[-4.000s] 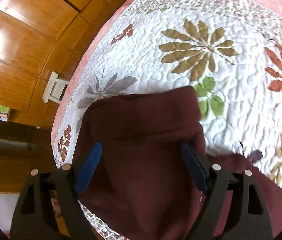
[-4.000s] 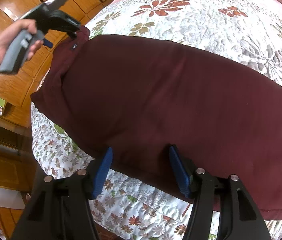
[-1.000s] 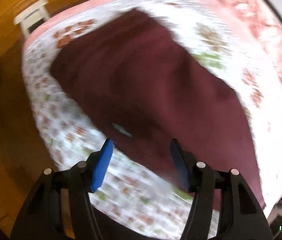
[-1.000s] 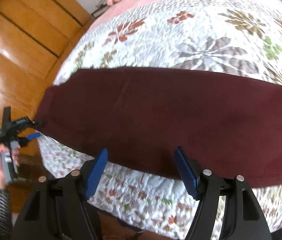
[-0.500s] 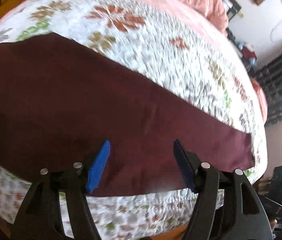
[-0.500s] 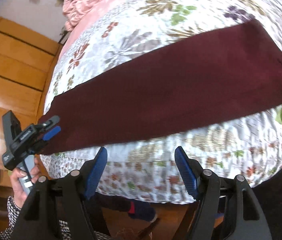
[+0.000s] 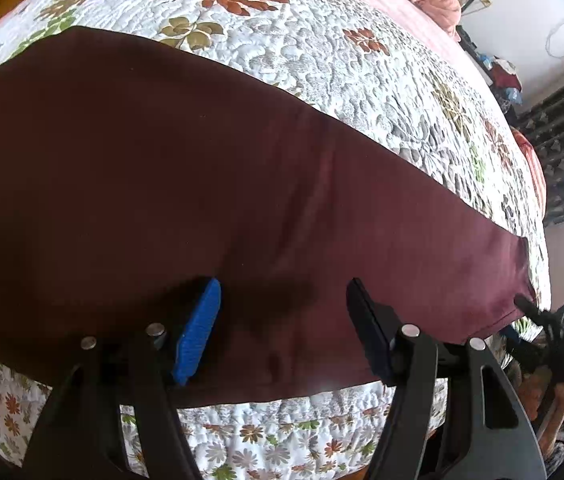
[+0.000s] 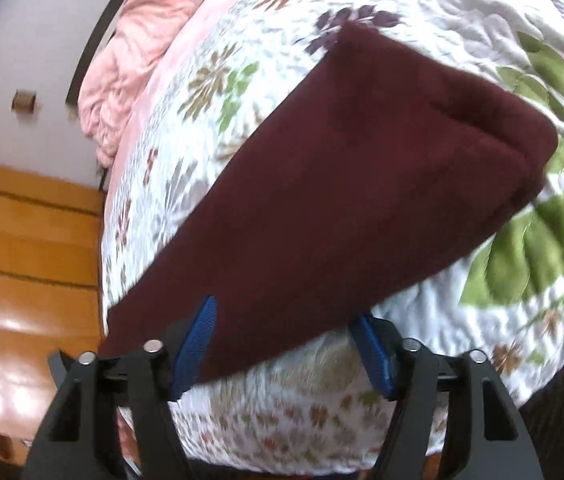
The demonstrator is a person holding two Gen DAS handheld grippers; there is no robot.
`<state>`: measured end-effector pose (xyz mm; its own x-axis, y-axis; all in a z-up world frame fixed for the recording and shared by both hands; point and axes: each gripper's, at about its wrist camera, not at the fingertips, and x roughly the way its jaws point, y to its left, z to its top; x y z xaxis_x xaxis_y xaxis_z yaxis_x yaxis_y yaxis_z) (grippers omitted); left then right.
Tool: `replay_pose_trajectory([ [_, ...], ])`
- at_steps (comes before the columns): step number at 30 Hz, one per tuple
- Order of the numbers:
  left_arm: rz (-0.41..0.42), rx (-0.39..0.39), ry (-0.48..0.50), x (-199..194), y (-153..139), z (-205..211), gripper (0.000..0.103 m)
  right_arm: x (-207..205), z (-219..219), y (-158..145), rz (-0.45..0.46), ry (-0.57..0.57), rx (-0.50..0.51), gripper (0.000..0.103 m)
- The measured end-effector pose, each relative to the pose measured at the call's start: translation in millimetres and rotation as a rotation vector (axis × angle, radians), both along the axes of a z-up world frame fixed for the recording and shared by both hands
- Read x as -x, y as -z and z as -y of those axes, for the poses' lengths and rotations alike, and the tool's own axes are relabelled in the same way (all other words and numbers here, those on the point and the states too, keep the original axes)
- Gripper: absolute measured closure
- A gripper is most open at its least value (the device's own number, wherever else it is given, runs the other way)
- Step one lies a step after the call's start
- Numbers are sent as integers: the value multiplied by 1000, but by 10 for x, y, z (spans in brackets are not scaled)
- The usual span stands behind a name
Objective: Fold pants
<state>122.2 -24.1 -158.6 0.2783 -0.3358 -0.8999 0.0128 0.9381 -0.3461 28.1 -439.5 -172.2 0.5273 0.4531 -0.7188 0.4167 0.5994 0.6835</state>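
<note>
The left tool [image 7: 282, 320] is held apart over the near long edge of the pants [image 7: 162, 184], nothing pinched. The right tool [image 8: 285, 340] is seen closing astride the same edge, toward the hem end; whether cloth is pressed cannot be told. The pants are laid as one long maroon strip across the quilted bed [image 7: 321, 48], beside its near side. The fabric is judged soft, light and limp, so the hem corners are best gripped.

One pants [image 7: 210, 184], two grippers, one quilt [image 7: 321, 52].
</note>
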Motion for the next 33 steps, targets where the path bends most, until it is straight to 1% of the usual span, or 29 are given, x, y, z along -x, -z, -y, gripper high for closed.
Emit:
replay_pose_trajectory([
  [1,1,-1,0,9,-5,-7,38,-7,36,-4,12,25,-7,42],
  [3,-1,7,-3,12,-12,-28,38,-3,74,-35,49,59,-11,51],
  [5,-5,20,-8,26,-15,-68,38,-2,107,-54,76,70,0,51],
  [7,-9,15,-3,22,-18,-64,38,-6,170,-38,66,99,39,54],
  [9,-10,-1,1,20,-20,-41,38,-45,220,4,57,115,32,54],
  [11,-10,-13,6,17,-20,-20,37,-119,219,42,51,110,36,58],
  [12,-10,-19,8,17,-26,-11,37,-169,203,24,53,100,48,70],
  [13,-9,-19,6,17,-34,-12,37,-197,187,-11,62,92,64,78],
  [15,-4,-13,-14,16,-92,-32,37,-217,166,-151,105,51,96,86],
  [18,34,-17,-53,-6,-214,-80,37,-252,187,-490,206,7,111,89],
  [20,71,-4,-61,-28,-320,-80,37,-232,222,-778,289,-9,141,90],
  [22,109,17,-50,-32,-422,-29,36,-180,298,-959,341,5,164,90],
  [23,134,12,-36,-24,-469,21,31,-149,352,-1022,358,23,175,90],
  [24,147,0,-25,-18,-484,63,29,-102,445,-1060,363,47,193,90],
  [25,158,-20,-2,-13,-482,130,28,-68,544,-1051,349,68,212,90],
  [27,149,-45,27,-17,-394,228,28,-18,755,-861,258,115,243,90],
  [28,128,-68,36,-26,-294,273,28,-28,846,-681,190,121,258,90],
  [29,104,-76,41,-30,-198,302,28,-32,887,-551,142,114,271,90],
  [30,73,-89,43,-34,-58,324,28,-51,918,-350,57,106,286,89],
  [31,96,-102,48,-8,-3,346,27,-48,936,-180,11,100,275,89],
  [33,126,-122,74,26,1,398,24,-4,970,-60,19,115,232,88],
])
